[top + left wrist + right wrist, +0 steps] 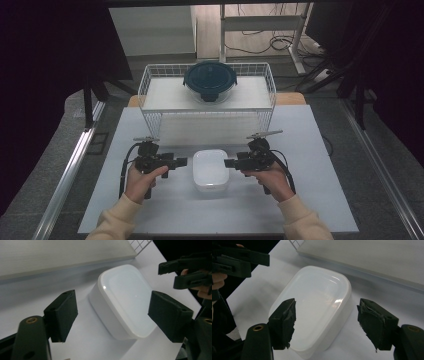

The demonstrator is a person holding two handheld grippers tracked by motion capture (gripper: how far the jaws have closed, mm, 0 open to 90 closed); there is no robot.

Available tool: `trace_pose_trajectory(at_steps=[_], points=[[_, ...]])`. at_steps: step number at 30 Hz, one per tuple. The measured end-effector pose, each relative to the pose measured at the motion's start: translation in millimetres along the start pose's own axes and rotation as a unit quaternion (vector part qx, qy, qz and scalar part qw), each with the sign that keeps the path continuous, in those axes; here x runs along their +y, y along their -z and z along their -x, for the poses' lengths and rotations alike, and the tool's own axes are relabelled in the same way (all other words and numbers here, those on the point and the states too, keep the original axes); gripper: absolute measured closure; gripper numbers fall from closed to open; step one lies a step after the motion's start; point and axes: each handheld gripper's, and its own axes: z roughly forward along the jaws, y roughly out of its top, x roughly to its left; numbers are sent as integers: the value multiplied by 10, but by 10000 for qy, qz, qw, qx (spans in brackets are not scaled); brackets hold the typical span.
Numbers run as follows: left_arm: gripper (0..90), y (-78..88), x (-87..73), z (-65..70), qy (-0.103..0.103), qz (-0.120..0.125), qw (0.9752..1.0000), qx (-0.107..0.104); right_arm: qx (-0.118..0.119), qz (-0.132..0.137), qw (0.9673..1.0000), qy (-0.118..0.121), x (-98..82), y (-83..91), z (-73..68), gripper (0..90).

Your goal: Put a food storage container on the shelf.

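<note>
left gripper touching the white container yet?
Apart. In the high view, bare table shows between the left gripper and the white container. The left gripper view shows its jaws open, pads clear of the container.

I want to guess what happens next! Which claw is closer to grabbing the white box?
Roughly even, perhaps the right claw: it looks slightly nearer the white box than the left claw. Both are open, flanking it without touching.
</note>
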Motion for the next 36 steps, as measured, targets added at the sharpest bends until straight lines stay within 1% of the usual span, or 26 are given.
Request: trace_pose_trajectory(at_steps=[1, 3, 4, 6, 8, 9, 12, 15, 16, 18, 21, 25, 26, 28, 29, 30, 31, 33, 34, 36], points=[[242, -24, -1, -18, 53, -16, 10000, -32, 8, 4, 10000, -28, 4, -14, 3, 307], [246, -81, -13, -39, 116, -76, 9999, -15, 52, 0, 9999, -127, -4, -63, 20, 314], [248, -103, -21, -49, 148, -110, 9998, -47, 56, -25, 9998, -174, -14, -91, 30, 317], [262, -149, -42, -68, 292, -138, 9993, -184, 62, -128, 9996, -236, -38, -151, 50, 321], [270, -193, -58, -71, 286, -218, 9992, -160, 99, -213, 9993, -302, -59, -198, 64, 322], [272, -216, -66, -71, 319, -230, 9991, -156, 117, -251, 9991, -313, -65, -218, 63, 322], [290, -281, -88, -79, 409, -323, 9982, -286, 164, -305, 9989, -314, -80, -259, 46, 324], [303, -314, -94, -66, 392, -353, 9982, -283, 175, -328, 9987, -342, -92, -275, 50, 329], [311, -337, -96, -64, 417, -381, 9978, -358, 166, -360, 9984, -408, -112, -290, 69, 337], [322, -364, -100, -62, 490, -394, 9971, -427, 168, -378, 9981, -458, -128, -301, 81, 341], [331, -399, -108, -65, 519, -459, 9964, -492, 204, -405, 9976, -531, -144, -321, 92, 354], [344, -442, -122, -57, 641, -480, 9952, -557, 274, -418, 9971, -577, -155, -346, 97, 373], [353, -451, -128, -61, 679, -480, 9948, -584, 287, -422, 9970, -584, -159, -351, 96, 378], [377, -476, -145, -92, 836, -547, 9919, -789, 330, -459, 9964, -632, -165, -357, 92, 398], [393, -492, -153, -97, 936, -574, 9904, -840, 345, -474, 9962, -647, -168, -361, 93, 409], [414, -507, -162, -102, 964, -590, 9899, -856, 354, -473, 9960, -673, -172, -367, 94, 411], [441, -524, -169, -108, 953, -604, 9894, -915, 363, -477, 9958, -685, -172, -364, 98, 425], [460, -539, -179, -102, 931, -634, 9902, -828, 374, -439, 9956, -739, -173, -351, 107, 463], [478, -542, -182, -100, 967, -614, 9903, -783, 385, -434, 9952, -787, -173, -342, 110, 483], [517, -537, -188, -102, 1047, -591, 9898, -763, 412, -374, 9946, -879, -183, -320, 127, 535]])
